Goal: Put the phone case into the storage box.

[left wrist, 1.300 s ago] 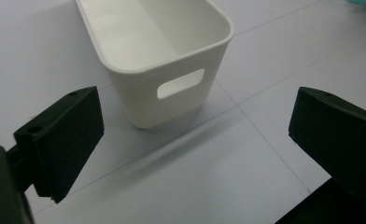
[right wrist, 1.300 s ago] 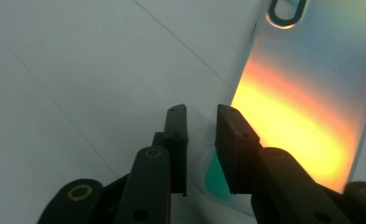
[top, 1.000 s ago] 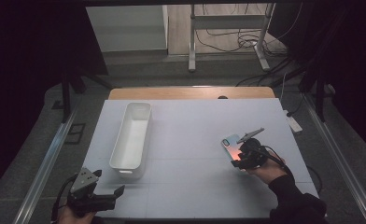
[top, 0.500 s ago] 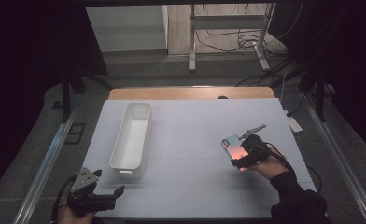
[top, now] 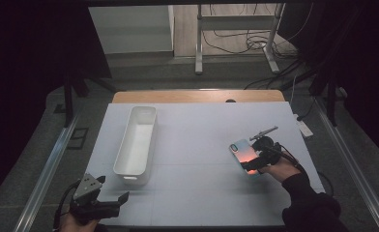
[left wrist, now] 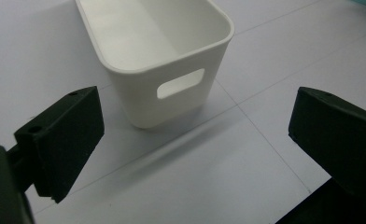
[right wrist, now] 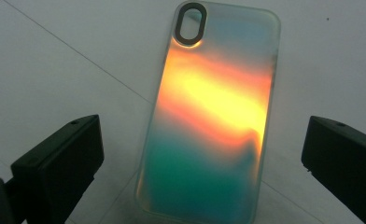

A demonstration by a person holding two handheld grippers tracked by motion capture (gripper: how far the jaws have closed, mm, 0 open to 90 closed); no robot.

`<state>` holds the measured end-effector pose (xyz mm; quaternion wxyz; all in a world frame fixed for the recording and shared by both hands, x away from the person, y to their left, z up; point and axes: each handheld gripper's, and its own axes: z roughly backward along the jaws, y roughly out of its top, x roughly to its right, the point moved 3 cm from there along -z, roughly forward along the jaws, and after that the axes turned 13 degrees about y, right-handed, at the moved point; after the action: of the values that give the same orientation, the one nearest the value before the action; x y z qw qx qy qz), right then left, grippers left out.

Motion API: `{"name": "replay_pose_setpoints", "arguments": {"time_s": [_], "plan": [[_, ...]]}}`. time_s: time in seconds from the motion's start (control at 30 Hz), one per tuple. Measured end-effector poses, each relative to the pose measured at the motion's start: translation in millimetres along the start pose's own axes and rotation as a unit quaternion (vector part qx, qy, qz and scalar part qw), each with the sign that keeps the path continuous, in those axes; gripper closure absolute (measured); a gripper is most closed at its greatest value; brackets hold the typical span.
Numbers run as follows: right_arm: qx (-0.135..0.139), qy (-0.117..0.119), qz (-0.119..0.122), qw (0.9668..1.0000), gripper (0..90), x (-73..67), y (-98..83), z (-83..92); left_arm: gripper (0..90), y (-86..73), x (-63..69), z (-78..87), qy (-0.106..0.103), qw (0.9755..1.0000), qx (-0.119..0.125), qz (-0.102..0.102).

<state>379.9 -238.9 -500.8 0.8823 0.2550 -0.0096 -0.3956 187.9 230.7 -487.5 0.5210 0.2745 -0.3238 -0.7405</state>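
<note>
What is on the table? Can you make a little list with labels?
table: pale top with thin grid lines
box: long white bin, nothing in it, handle hole in the near end
phone case: teal and orange, lying flat on the table, camera hole at the far end
right gripper: jaws wide apart on either side of the phone case, not pressing it; they have just been opening
left gripper: jaws open, nothing between them, pointing at the bin's near end
</note>
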Motion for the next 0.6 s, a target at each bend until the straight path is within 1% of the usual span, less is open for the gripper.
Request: {"name": "replay_pose_setpoints", "arguments": {"time_s": [0.07, 0.17, 0.27, 0.33, 0.6], "plan": [[-0.002, -0.003, 0.0, 1.0, 0.0, 1.1, 0.9, 0.9, 4.3, 0.0, -0.1, 0.0, 0.0, 1.0, 0.0, 0.0], [0.001, 0.0, -0.004, 1.0, 0.0, 2.8, 2.2, 2.0, 4.3, 0.0, 0.0, 0.0, 0.0, 1.0, 0.0, 0.0], [0.001, -0.004, -0.008, 1.0, 0.0, 4.0, 2.2, 1.8, 4.3, 0.0, -0.1, 0.1, 0.0, 1.0, 0.0, 0.0], [-0.004, -0.006, -0.009, 0.9999, 0.0, 5.7, 1.5, 0.6, 4.3, 0.0, -0.1, 0.0, 0.0, 1.0, 0.0, 0.0], [-0.021, 0.002, -0.019, 0.9996, 0.0, 7.3, -3.8, -7.7, 4.3, 0.0, -0.1, 0.0, 0.0, 1.0, 0.0, 0.0]]}}
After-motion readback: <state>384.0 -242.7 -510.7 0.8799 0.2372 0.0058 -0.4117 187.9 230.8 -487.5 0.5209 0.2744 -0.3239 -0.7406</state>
